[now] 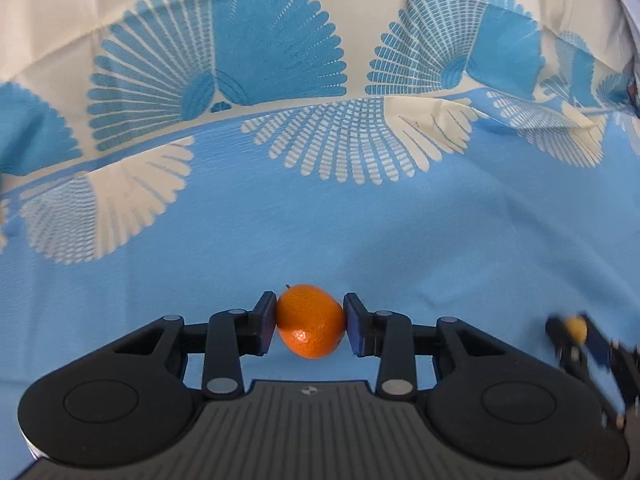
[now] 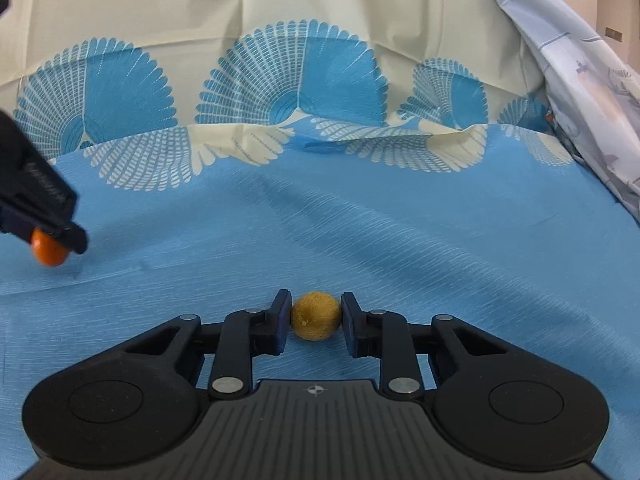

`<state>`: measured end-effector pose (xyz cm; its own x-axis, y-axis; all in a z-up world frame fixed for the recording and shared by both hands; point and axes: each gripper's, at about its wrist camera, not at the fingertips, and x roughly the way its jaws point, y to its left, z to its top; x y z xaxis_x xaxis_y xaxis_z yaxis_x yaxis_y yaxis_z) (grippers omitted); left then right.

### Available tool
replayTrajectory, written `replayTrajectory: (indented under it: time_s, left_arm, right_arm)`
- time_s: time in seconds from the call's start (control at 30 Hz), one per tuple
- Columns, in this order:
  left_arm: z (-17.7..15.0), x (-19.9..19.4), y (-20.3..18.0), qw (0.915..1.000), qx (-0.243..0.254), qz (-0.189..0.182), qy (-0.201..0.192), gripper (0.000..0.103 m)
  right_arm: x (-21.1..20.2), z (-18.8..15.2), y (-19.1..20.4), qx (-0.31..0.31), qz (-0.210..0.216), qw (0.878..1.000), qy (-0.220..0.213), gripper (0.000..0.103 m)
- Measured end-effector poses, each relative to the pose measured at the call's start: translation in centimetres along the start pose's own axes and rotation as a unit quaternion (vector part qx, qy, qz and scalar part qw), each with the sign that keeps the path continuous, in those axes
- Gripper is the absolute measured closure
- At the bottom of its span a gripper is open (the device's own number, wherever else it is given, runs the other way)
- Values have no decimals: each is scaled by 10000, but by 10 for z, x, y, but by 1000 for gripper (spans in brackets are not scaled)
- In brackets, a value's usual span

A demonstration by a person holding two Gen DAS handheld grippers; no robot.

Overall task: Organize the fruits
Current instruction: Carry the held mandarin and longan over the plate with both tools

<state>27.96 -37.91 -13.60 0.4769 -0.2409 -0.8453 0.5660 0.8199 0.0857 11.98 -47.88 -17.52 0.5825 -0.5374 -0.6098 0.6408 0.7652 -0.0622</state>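
An orange fruit point(image 1: 311, 322) is clamped between the pads of the left tool point(image 1: 310, 322), just above the blue cloth point(image 1: 320, 220). A small yellow-brown fruit point(image 2: 316, 315) is pinched in the right tool point(image 2: 315, 316). The pick-up step is judged done; carrying both to a sorting place, nowhere in view, is called for next.

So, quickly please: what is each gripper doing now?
Left gripper: closed on the orange fruit.
Right gripper: closed on the small yellow fruit.
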Motion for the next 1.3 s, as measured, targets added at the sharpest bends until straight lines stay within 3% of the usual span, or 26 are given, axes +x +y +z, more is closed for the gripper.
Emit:
replayTrajectory:
  time_s: [0.13, 0.3, 0.53, 0.77, 1.07, 1.3]
  left_arm:
    - [-23, -45, 6, 9999, 40, 96, 108, 63]
    - [-59, -118, 22, 9998, -90, 162, 97, 63]
    - [-121, -225, 60, 9988, -443, 213, -35, 63]
    - [-196, -313, 111, 9959, -721, 539, -15, 63]
    - [-282, -383, 171, 9877, -1224, 970, -12, 63]
    - [-331, -409, 188, 9822, -1601, 981, -74, 63]
  right_arm:
    - [-23, 6, -7, 183, -52, 9998, -67, 75]
    - [-87, 15, -10, 250, 283, 9992, -163, 75]
    - [-211, -8, 0, -164, 1117, 9936, 50, 75]
    - [-315, -26, 24, -191, 2084, 9774, 298, 75]
    - [-420, -37, 71, -778, 2994, 9510, 45, 75]
    - [-472, -63, 97, -1418, 3365, 9310, -31, 75]
